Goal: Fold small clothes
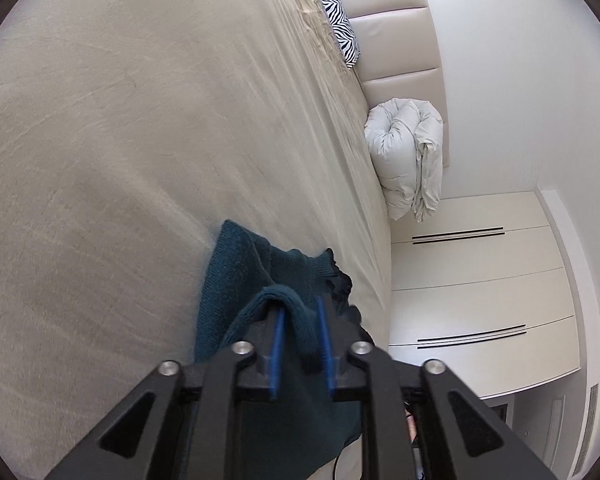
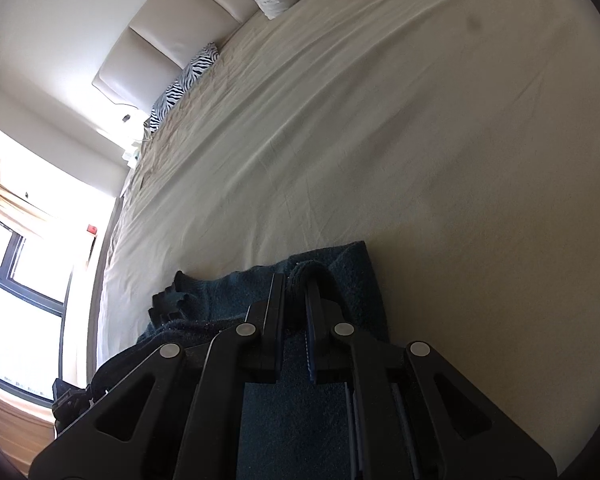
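Observation:
A dark teal knitted garment (image 1: 236, 276) lies on the beige bed sheet (image 1: 140, 120). My left gripper (image 1: 299, 308) is shut on a bunched fold of the teal garment, with cloth draped over its left blue finger (image 1: 277, 344). In the right wrist view the same garment (image 2: 216, 292) spreads under and to the left of my right gripper (image 2: 296, 280), which is shut on a raised edge of it. Both grippers hold the cloth just above the sheet.
A zebra-print pillow (image 1: 336, 16) and a rolled white duvet (image 1: 408, 152) rest against the padded headboard (image 1: 388, 32). White wardrobe doors (image 1: 480, 288) stand beside the bed. A bright window (image 2: 16, 264) lies past the bed's left edge in the right wrist view.

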Demonstrator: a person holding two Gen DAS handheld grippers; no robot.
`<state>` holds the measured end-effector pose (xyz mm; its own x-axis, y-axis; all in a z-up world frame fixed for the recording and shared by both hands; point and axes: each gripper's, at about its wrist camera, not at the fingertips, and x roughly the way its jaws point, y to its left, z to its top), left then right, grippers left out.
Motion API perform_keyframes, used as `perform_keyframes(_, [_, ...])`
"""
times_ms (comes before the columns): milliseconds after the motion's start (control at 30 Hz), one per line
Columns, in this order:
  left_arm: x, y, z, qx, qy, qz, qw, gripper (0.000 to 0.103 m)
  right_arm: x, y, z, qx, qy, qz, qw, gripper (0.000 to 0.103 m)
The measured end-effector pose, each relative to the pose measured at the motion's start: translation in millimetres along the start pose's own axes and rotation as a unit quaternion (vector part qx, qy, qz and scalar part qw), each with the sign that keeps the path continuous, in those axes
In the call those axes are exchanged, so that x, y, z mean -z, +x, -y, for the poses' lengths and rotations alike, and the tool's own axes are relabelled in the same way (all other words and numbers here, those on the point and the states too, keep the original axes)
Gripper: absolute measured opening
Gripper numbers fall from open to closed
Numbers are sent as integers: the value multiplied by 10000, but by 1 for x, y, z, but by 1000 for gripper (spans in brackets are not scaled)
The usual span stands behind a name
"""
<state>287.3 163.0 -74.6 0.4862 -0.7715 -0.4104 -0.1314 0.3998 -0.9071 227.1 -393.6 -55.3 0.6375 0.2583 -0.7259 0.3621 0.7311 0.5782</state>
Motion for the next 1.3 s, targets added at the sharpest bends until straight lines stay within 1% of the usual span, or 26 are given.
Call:
perform_keyframes(33, [1, -3, -1, -19, 28, 72, 10000, 55, 1, 4, 1, 27, 4, 12, 10000, 11])
perform_keyframes(67, [1, -7, -2, -28, 58, 146, 9999, 61, 3, 5, 2, 20, -7, 63, 10000, 19])
perform_keyframes(100, [1, -11, -3, -25, 75, 200, 9998, 67, 4, 5, 3, 11, -21, 124, 9999, 37])
perform_keyframes(133, [1, -15, -4, -37, 65, 241, 9997, 69, 5, 4, 3, -24, -1, 194, 9998, 50])
perform_keyframes(167, [1, -18, -5, -43, 48, 267, 9996, 69, 6, 1, 5, -44, 62, 301, 9995, 72])
perform_keyframes(200, [2, -22, -6, -49, 52, 291, 9996, 68, 7, -4, 5, -84, 64, 413, 9991, 74])
perform_keyframes(267, [8, -30, -4, -111, 149, 347, 9992, 67, 7, -14, 4, -70, -45, 573, 9983, 74])
perform_keyframes(333, [20, -37, -1, -269, 363, 353, 9984, 66, 12, -22, 2, -32, -178, 611, 9980, 74])
perform_keyframes(400, [35, -41, 0, -413, 554, 344, 9970, 65, 21, -31, 0, 100, -352, 641, 9973, 72])
perform_keyframes(433, [43, -42, 1, -483, 618, 330, 9964, 64, 27, -34, 0, 233, -460, 645, 9966, 71])
perform_keyframes(500, [60, -44, 1, -591, 714, 316, 9952, 64, 39, -39, 0, 424, -638, 572, 9954, 58])
perform_keyframes(533, [68, -44, 0, -637, 745, 305, 9947, 64, 45, -41, 0, 519, -719, 525, 9947, 55])
perform_keyframes(600, [82, -44, -1, -714, 824, 271, 9937, 64, 58, -44, 2, 666, -866, 467, 9929, 46])
perform_keyframes(667, [94, -47, -3, -831, 925, 318, 9917, 64, 72, -51, 9, 815, -1043, 414, 9903, 43])
perform_keyframes(733, [104, -51, -5, -943, 1033, 365, 9895, 63, 84, -56, 9, 972, -1209, 406, 9871, 43])
perform_keyframes(833, [111, -52, -7, -970, 999, 367, 9896, 61, 95, -61, 12, 1186, -1410, 381, 9821, 43])
perform_keyframes(967, [124, -52, -7, -1063, 1123, 338, 9874, 58, 106, -64, 17, 1136, -1456, 221, 9825, 43])
perform_keyframes(1100, [129, -50, -6, -1167, 1201, 376, 9852, 55, 115, -65, 16, 1115, -1587, 118, 9809, 43])
perform_keyframes(1167, [130, -48, -5, -1247, 1247, 389, 9836, 51, 118, -65, 15, 1118, -1649, 84, 9799, 43])
perform_keyframes(1233, [132, -48, -4, -1329, 1330, 394, 9814, 44, 119, -67, 14, 1112, -1677, 73, 9795, 43])
perform_keyframes(1300, [134, -48, -5, -1400, 1404, 405, 9793, 38, 121, -68, 14, 1121, -1707, 70, 9789, 36])
